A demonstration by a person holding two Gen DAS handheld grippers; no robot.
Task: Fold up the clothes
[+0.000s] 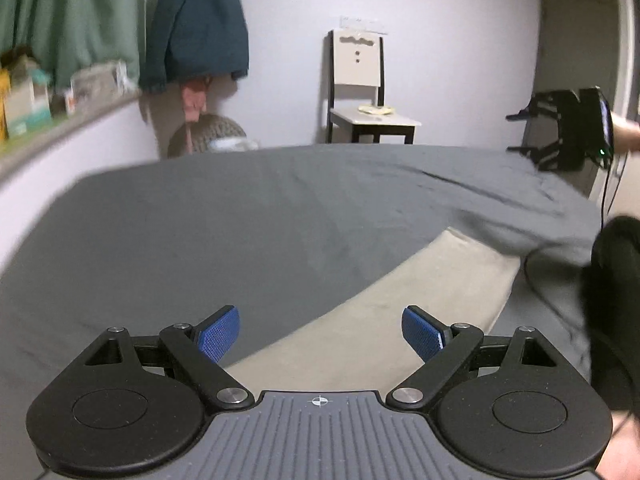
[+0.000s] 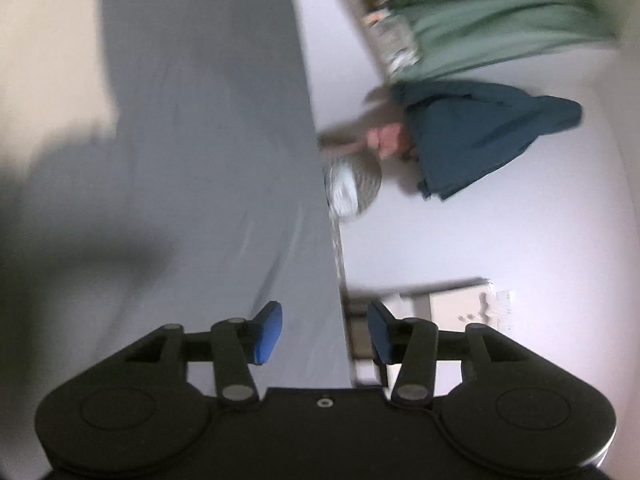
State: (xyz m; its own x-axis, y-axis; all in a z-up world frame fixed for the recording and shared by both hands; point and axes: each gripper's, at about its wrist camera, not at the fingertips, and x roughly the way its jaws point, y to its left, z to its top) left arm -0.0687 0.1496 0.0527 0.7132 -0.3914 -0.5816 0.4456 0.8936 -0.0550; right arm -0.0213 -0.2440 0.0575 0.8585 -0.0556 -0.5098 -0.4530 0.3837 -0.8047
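Observation:
A beige garment (image 1: pixel 384 312) lies flat on the grey bed sheet (image 1: pixel 224 232), running from the front middle toward the right in the left wrist view. My left gripper (image 1: pixel 320 338) is open and empty, hovering just above the garment's near end. My right gripper (image 2: pixel 325 336) is open and empty; its view is rolled sideways and blurred, with a beige patch (image 2: pixel 44 80) at its upper left, likely the garment. The right gripper also shows in the left wrist view (image 1: pixel 568 136), held in the air at the far right above the bed.
A chair (image 1: pixel 368 96) stands against the far wall. A dark teal garment (image 1: pixel 200 28) hangs on the wall beside green curtains (image 1: pixel 72 12). A shelf with boxes (image 1: pixel 48 108) runs along the left wall. A dark sleeve (image 1: pixel 612 312) is at the right edge.

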